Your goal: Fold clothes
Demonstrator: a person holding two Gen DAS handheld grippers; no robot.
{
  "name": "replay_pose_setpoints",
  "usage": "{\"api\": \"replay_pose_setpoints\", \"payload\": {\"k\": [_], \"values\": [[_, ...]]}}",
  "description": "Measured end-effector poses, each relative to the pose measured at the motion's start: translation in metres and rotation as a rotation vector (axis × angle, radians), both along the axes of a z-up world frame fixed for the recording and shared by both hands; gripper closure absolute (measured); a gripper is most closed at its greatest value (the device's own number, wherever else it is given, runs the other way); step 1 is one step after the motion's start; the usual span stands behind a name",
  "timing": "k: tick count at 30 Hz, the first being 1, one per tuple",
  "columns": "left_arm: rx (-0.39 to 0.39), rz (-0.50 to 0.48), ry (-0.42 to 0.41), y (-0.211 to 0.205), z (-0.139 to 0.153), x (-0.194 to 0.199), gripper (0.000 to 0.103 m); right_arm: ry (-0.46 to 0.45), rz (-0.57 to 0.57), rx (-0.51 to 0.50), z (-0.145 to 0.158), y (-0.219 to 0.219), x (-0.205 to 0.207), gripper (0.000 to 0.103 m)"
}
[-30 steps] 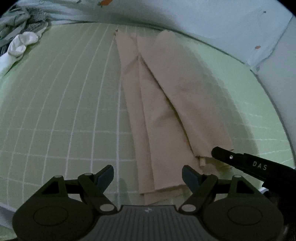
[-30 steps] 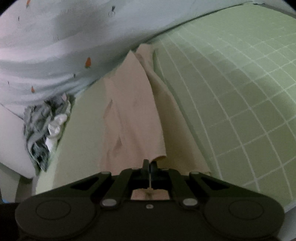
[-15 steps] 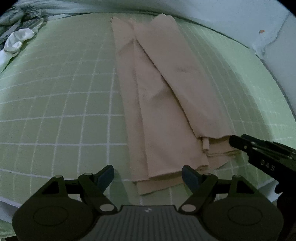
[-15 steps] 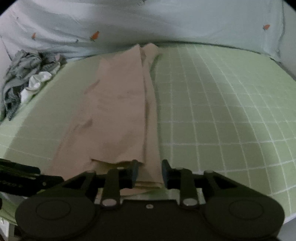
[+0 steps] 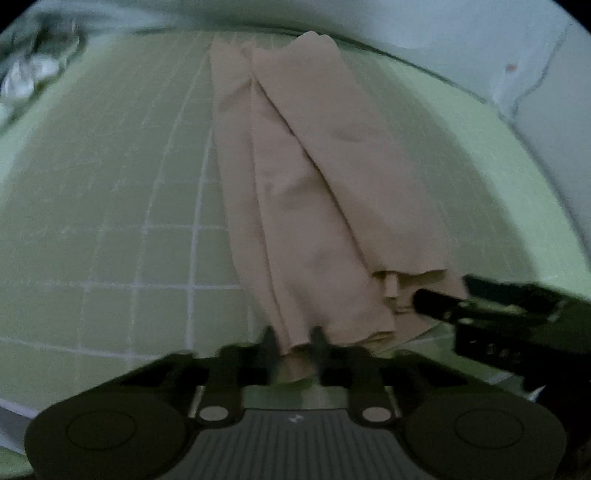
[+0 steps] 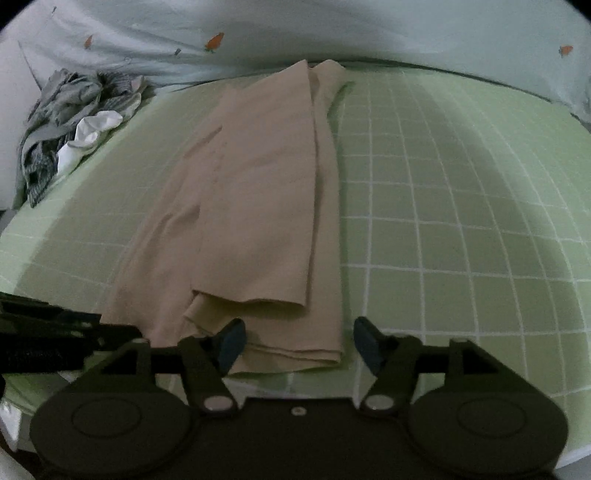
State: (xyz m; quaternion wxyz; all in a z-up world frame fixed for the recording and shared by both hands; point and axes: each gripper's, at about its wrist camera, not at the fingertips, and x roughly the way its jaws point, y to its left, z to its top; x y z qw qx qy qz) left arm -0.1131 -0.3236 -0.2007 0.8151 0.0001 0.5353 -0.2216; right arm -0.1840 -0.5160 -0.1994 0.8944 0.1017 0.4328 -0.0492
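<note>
A beige garment (image 5: 314,192) lies folded lengthwise in a long strip on the green grid mat (image 5: 110,221); it also shows in the right wrist view (image 6: 258,206). My left gripper (image 5: 293,347) is nearly shut around the strip's near left corner, cloth between its fingers. My right gripper (image 6: 299,341) is open, jaws on either side of the near right end of the strip, low over the mat. The right gripper also shows from the left wrist view (image 5: 480,306) at the strip's right corner.
A heap of grey and white clothes (image 6: 74,122) lies at the mat's far left (image 5: 33,62). A pale blue sheet with small orange prints (image 6: 332,33) rises behind the mat. The mat's near edge (image 6: 295,384) runs just under the grippers.
My left gripper has closed from wide open onto the strip's near left corner. My right gripper, shut on the cloth a second ago, has let go and opened wide.
</note>
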Motion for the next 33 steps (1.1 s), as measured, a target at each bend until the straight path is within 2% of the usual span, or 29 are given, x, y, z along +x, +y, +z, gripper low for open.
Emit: {"api": "replay_pose_setpoints", "payload": {"k": [2, 3, 4, 7, 11, 16, 22, 27, 33], "values": [[-0.035, 0.023, 0.025, 0.007, -0.001, 0.001, 0.09, 0.0, -0.007, 0.006, 0.001, -0.003, -0.001, 0.085], [-0.035, 0.015, 0.025, 0.009, 0.0, 0.0, 0.091, 0.005, -0.005, 0.046, 0.002, -0.005, -0.001, 0.093], [-0.035, 0.009, 0.027, 0.011, 0.002, -0.001, 0.091, 0.009, -0.003, 0.083, 0.002, -0.007, 0.0, 0.093], [-0.057, 0.013, 0.054, 0.02, 0.011, -0.001, 0.092, 0.027, 0.029, 0.079, 0.008, -0.003, -0.003, 0.094], [-0.122, 0.023, 0.071, 0.041, 0.041, -0.011, 0.092, 0.022, 0.059, 0.107, 0.027, 0.001, -0.022, 0.094], [-0.171, -0.008, -0.02, 0.053, 0.083, -0.01, 0.092, -0.033, 0.069, 0.131, 0.058, 0.006, -0.04, 0.094], [-0.263, -0.008, -0.129, 0.056, 0.128, 0.01, 0.092, -0.18, 0.085, 0.036, 0.103, 0.01, -0.015, 0.094], [-0.33, 0.011, -0.213, 0.053, 0.152, 0.036, 0.092, -0.298, 0.044, 0.04, 0.136, -0.007, 0.008, 0.094], [-0.341, 0.035, -0.286, 0.031, 0.165, 0.083, 0.092, -0.386, 0.037, 0.005, 0.157, -0.012, 0.049, 0.094]]}}
